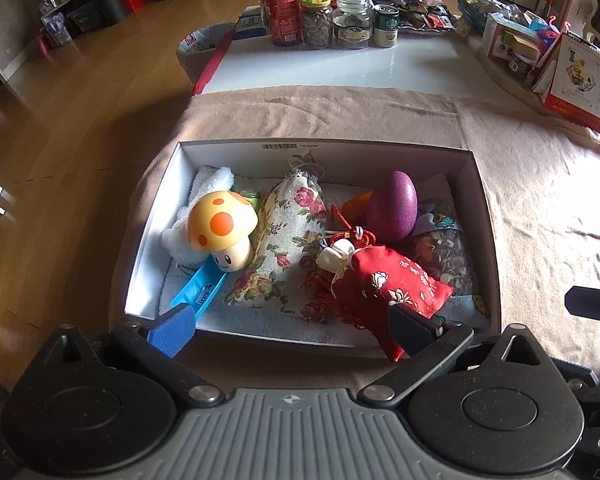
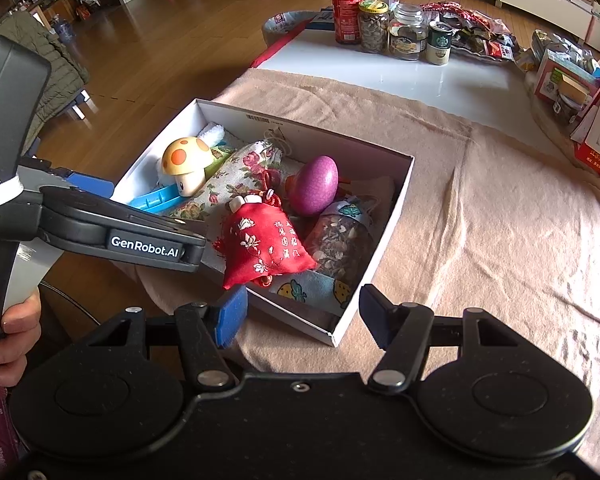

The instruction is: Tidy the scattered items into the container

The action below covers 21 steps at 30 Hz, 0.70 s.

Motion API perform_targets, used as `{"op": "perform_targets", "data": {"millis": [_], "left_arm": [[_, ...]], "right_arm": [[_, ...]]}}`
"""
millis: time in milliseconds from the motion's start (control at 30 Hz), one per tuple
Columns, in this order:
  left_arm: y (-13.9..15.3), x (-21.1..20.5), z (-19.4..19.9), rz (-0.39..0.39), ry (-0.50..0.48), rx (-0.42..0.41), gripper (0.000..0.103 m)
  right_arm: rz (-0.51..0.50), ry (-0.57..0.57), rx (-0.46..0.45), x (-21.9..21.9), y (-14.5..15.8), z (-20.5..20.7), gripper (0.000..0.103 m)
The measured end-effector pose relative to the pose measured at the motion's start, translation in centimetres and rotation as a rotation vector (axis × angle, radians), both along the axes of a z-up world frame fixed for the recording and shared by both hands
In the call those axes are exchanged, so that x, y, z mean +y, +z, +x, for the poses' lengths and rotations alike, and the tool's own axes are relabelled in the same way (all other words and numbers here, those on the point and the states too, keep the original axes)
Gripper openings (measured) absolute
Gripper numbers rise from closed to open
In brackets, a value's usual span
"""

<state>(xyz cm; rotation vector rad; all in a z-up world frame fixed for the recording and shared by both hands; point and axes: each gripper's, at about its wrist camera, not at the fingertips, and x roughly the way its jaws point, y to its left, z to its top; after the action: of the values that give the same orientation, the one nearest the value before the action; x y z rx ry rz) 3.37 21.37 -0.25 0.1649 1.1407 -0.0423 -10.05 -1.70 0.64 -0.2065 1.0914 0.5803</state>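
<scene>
Red satin pouch (image 1: 395, 288) in the box (image 1: 323, 148) looks soft, light, slippery; both my hand-held grippers, left (image 1: 292, 320) and right (image 2: 300, 316), gape empty; I'd pinch its gathered neck.

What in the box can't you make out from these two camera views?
- Orange object: in both views, mostly hidden behind the purple egg.
- Blue plastic piece: left wrist view, its upper end is under the mushroom toy.
- Red pouch: its printed characters are too small to read.
- Box floor: covered by cloths.
</scene>
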Motion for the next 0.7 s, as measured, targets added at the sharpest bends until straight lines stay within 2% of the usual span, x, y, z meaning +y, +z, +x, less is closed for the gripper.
{"op": "perform_targets", "data": {"millis": [133, 333, 500, 700], "left_arm": [[0.21, -0.3, 0.15, 0.018, -0.012, 0.004, 0.102], [0.25, -0.14, 0.32, -0.034, -0.003, 0.022, 0.102], [-0.04, 0.52, 0.57, -0.117, 0.015, 0.054, 0.1], [-0.53, 0.25, 0.69, -0.094, 0.008, 0.065, 0.099]], "right_arm": [[0.003, 0.0, -0.002, -0.03, 0.02, -0.02, 0.061], [0.013, 0.005, -0.005, 0.01, 0.26, -0.2, 0.061], [0.013, -0.001, -0.006, -0.1, 0.25, -0.27, 0.061], [0.017, -0.009, -0.005, -0.36, 0.22, -0.17, 0.061]]}}
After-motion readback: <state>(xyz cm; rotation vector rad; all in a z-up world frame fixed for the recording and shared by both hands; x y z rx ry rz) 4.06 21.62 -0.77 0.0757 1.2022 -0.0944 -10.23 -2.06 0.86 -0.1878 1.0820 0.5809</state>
